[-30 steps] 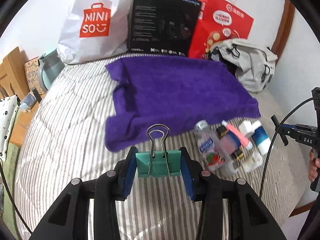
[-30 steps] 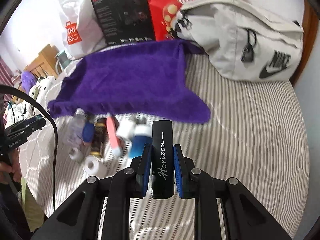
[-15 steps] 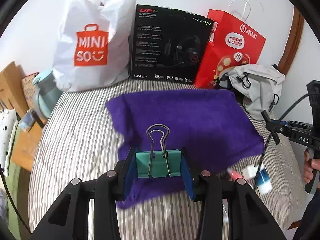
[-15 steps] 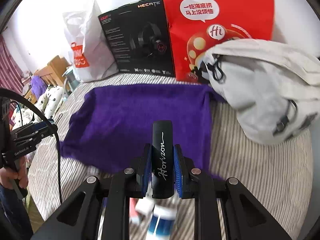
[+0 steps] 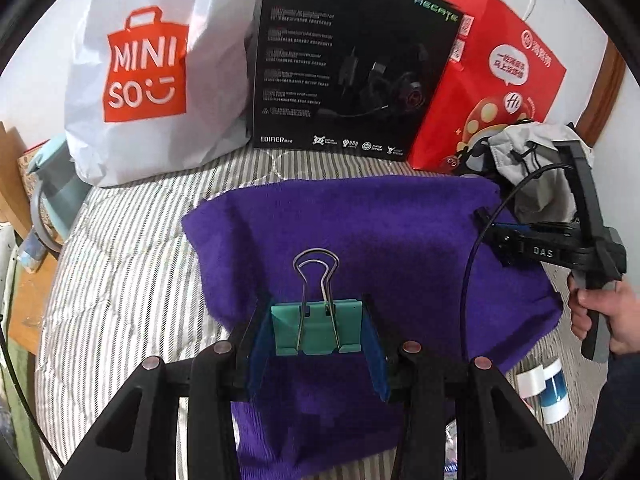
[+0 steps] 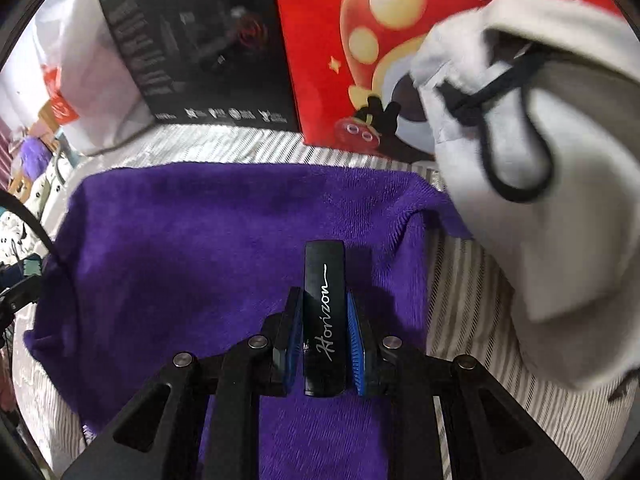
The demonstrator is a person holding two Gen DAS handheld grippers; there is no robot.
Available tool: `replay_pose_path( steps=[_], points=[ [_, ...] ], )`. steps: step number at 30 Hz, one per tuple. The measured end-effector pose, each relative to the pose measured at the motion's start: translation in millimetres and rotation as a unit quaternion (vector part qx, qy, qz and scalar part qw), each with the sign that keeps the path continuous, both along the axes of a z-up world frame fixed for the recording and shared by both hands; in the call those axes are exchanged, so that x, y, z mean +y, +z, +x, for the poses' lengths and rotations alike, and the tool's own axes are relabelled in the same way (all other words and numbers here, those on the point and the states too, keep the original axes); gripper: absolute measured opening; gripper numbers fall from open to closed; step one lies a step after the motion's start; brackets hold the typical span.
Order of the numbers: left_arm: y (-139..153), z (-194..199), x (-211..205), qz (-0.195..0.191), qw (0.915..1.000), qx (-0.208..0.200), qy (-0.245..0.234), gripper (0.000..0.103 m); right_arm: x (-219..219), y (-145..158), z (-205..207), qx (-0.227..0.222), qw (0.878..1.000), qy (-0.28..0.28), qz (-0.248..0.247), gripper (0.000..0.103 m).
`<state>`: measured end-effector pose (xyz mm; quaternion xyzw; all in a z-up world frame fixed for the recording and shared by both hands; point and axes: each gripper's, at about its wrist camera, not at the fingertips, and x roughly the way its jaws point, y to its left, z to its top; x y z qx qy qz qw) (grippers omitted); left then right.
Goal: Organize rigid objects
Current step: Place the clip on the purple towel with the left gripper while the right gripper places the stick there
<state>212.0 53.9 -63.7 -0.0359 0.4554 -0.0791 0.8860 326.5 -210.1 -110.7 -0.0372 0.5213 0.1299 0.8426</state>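
My left gripper is shut on a green binder clip with wire handles pointing forward, held above the near part of a purple towel spread on the striped bed. My right gripper is shut on a black bar marked "Horizon", also over the purple towel near its right side. In the left wrist view, the right gripper's body and the hand holding it show at the right. A white and blue bottle lies off the towel's near right corner.
Along the wall stand a white Miniso bag, a black headset box and a red paper bag. A grey drawstring bag lies right of the towel. Wooden furniture flanks the bed's left edge.
Both grippers have moved forward over the towel, each still holding its object. The pile of small bottles has slipped out of view below; the grey bag and red bag loom closer.
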Motion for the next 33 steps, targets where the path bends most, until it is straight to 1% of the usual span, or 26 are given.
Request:
replay_pose_path(
  steps=[4,6,7,8,11,16,20,24,26,28,30,32,33],
  points=[
    [-5,10,1,-0.001,1.0,0.005,-0.002,0.04,6,-1,4,0.0,1.0,0.006,-0.012,0.023],
    [-8,15,1,-0.001,1.0,0.007,-0.001,0.039,9,-2,3,0.001,1.0,0.014,-0.013,0.031],
    [-9,19,0,-0.001,1.0,0.009,-0.001,0.04,12,-3,1,-0.001,1.0,0.023,-0.014,0.039],
    [-10,21,0,-0.002,1.0,0.009,-0.001,0.04,15,-4,-2,-0.001,0.999,0.031,-0.016,0.044],
    [-15,30,-2,0.001,0.9999,0.011,-0.003,0.04,18,-3,-12,0.003,0.999,0.032,-0.029,0.044],
    [-26,49,-4,0.008,0.9998,0.018,0.003,0.04,6,15,-49,-0.009,1.0,0.027,0.003,0.044],
    [-33,61,-9,0.015,0.9996,0.024,0.009,0.04,-6,28,-80,-0.013,1.0,0.022,0.008,0.045],
    [-43,66,-15,0.041,0.9985,0.034,0.012,0.04,-20,36,-109,-0.014,0.999,0.011,0.028,0.045],
    [-43,66,-19,0.051,0.9983,0.026,0.008,0.04,-26,39,-121,-0.016,0.999,0.005,0.031,0.045],
    [-44,66,-25,0.075,0.9968,0.027,0.002,0.04,-32,41,-135,-0.015,0.999,0.002,0.031,0.046],
    [-44,66,-28,0.086,0.9959,0.027,0.004,0.043,-35,42,-140,-0.016,0.999,-0.005,0.031,0.046],
    [-45,65,-28,0.093,0.9952,0.029,0.01,0.055,-41,45,-147,-0.019,0.999,-0.011,0.038,0.046],
    [-45,64,-28,0.093,0.9951,0.033,0.009,0.056,-43,48,-150,-0.021,0.999,-0.016,0.043,0.046]
  ],
)
